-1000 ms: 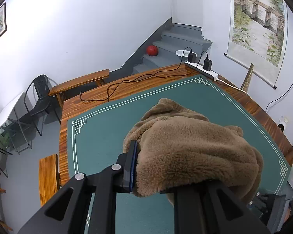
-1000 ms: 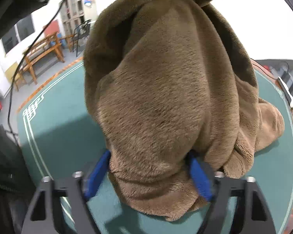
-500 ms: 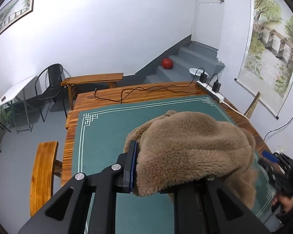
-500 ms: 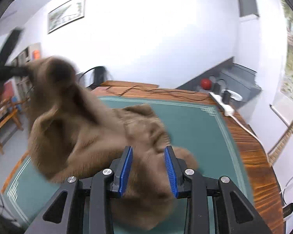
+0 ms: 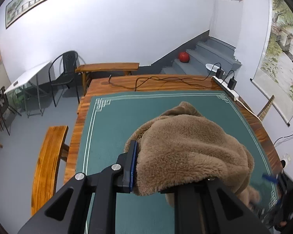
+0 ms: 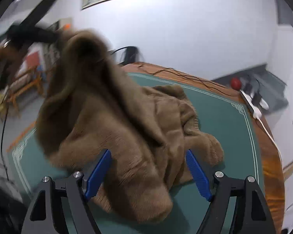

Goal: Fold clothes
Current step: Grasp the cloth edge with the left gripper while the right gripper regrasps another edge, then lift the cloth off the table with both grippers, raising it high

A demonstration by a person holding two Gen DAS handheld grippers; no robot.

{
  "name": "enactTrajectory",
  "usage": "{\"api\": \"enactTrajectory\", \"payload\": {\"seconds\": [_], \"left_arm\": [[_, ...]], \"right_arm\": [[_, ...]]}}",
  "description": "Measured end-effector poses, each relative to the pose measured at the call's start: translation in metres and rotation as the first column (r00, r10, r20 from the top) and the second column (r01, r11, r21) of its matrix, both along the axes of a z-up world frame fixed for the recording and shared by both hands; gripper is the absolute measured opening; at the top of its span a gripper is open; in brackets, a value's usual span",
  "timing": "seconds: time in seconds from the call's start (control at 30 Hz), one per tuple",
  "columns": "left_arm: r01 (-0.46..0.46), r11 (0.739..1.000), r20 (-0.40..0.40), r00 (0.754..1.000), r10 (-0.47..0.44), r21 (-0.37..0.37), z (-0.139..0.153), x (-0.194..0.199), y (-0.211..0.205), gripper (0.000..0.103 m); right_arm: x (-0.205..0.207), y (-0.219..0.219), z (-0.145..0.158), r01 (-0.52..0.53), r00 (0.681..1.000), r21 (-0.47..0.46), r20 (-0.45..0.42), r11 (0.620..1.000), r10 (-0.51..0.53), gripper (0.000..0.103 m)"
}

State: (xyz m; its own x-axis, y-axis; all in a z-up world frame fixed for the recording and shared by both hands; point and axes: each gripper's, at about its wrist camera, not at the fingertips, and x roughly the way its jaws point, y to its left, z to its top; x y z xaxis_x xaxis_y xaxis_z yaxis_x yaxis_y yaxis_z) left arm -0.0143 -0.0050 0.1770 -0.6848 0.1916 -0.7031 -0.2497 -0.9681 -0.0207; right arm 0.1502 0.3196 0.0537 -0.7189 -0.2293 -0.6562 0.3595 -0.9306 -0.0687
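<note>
A brown fleece garment [image 5: 187,146] hangs from my left gripper [image 5: 156,167], which is shut on a bunch of it; the fleece covers the right finger. In the right wrist view the garment [image 6: 127,136] rises toward the blurred left gripper [image 6: 29,33] at the upper left, while its lower part rests on the green mat [image 6: 224,120]. My right gripper [image 6: 148,169] has its jaws opening wide, with the garment's lower fold lying between the blue pads [image 6: 197,173] and not pinched. That gripper shows as a blur [image 5: 271,179] at the lower right of the left wrist view.
The mat [image 5: 115,120] covers a wooden table [image 5: 166,81] with black cables and a white power strip [image 5: 228,89] along the far edge. Wooden benches [image 5: 46,159] and a black chair [image 5: 64,72] stand to the left. Stairs with a red ball [image 5: 183,56] lie behind.
The right gripper let go of the hanging fleece, drew back, narrowed, then spread wide around the lower fold. The left gripper rolled slightly and kept its grip.
</note>
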Motion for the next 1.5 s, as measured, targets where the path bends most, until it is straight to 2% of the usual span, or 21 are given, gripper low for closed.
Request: {"api": "enactTrajectory", "payload": {"seconds": [0.07,0.2,0.33,0.4,0.5,0.53,0.57,0.6,0.67,0.8,0.87,0.97,1.03,1.13,1.27,1.37,1.5], "left_arm": [[0.019,1.000,-0.016,1.000,-0.019,-0.013,0.007,-0.003,0.012,0.019],[0.054,0.998,-0.037,0.998,-0.055,-0.034,0.019,-0.007,0.035,0.019],[0.068,0.997,-0.045,0.997,-0.070,-0.037,0.023,-0.008,0.045,0.019],[0.069,0.997,-0.044,0.997,-0.070,-0.033,0.023,-0.008,0.046,0.019],[0.062,0.998,-0.029,0.998,-0.063,-0.012,0.022,-0.008,0.043,0.019],[0.059,0.998,-0.028,0.998,-0.060,-0.013,0.022,-0.008,0.041,0.019],[0.054,0.998,-0.026,0.998,-0.054,-0.017,0.022,-0.007,0.040,0.019],[0.046,0.999,-0.021,0.999,-0.046,-0.016,0.020,-0.006,0.036,0.019],[0.022,1.000,-0.009,1.000,-0.022,0.004,0.018,-0.003,0.025,0.019],[-0.035,0.998,0.021,0.999,0.034,0.051,0.012,0.005,0.002,0.019],[-0.055,0.996,0.035,0.998,0.053,0.069,0.007,0.011,-0.006,0.019],[-0.068,0.995,0.051,0.997,0.064,0.077,-0.005,0.022,-0.010,0.019],[-0.078,0.994,0.073,0.995,0.072,0.078,-0.017,0.028,-0.008,0.019],[-0.088,0.995,0.126,0.989,0.082,0.043,-0.046,0.035,-0.004,0.019],[-0.080,0.995,0.237,0.967,0.094,-0.067,-0.103,0.039,-0.002,0.019],[-0.108,0.991,0.308,0.943,0.127,-0.078,-0.136,0.040,-0.014,0.019],[-0.096,0.994,0.339,0.935,0.106,-0.046,-0.149,0.039,-0.021,0.022]], "right_arm": [[0.016,-0.011,-0.002,-0.063,0.998,-0.001,0.013,0.998,0.063,0.081],[0.043,-0.035,-0.006,-0.132,0.990,0.081,-0.039,0.988,0.136,0.081],[0.044,-0.047,-0.015,-0.088,0.990,0.184,-0.092,0.979,0.107,0.081],[0.033,-0.042,-0.019,-0.054,0.993,0.151,-0.094,0.987,0.069,0.081],[0.005,-0.032,-0.034,-0.035,0.999,0.043,0.009,0.998,0.035,0.080],[-0.003,-0.029,-0.037,-0.034,0.998,-0.009,0.049,0.999,0.034,0.076],[-0.010,-0.025,-0.040,-0.031,0.996,-0.058,0.087,0.998,0.036,0.050],[-0.015,-0.023,-0.040,-0.026,0.994,-0.085,0.106,0.996,0.035,0.034],[-0.016,-0.019,-0.031,-0.011,0.996,-0.080,0.082,0.997,0.017,0.020],[-0.017,0.006,0.011,0.076,0.996,-0.116,-0.042,0.990,-0.081,0.016],[-0.020,0.026,0.047,0.115,0.983,-0.171,-0.124,0.978,-0.137,0.016],[-0.025,0.041,0.085,0.126,0.965,-0.209,-0.203,0.970,-0.169,0.016],[-0.036,0.042,0.091,0.116,0.963,-0.195,-0.217,0.974,-0.158,0.016],[-0.057,0.035,0.068,0.101,0.980,-0.148,-0.154,0.984,-0.124,0.016],[-0.076,0.021,0.022,0.079,0.996,-0.096,-0.028,0.992,-0.082,0.016],[-0.080,0.019,0.008,0.077,0.997,-0.079,0.005,0.994,-0.076,0.017],[-0.088,0.020,0.002,0.085,0.996,-0.062,0.030,0.994,-0.083,0.017]]}}
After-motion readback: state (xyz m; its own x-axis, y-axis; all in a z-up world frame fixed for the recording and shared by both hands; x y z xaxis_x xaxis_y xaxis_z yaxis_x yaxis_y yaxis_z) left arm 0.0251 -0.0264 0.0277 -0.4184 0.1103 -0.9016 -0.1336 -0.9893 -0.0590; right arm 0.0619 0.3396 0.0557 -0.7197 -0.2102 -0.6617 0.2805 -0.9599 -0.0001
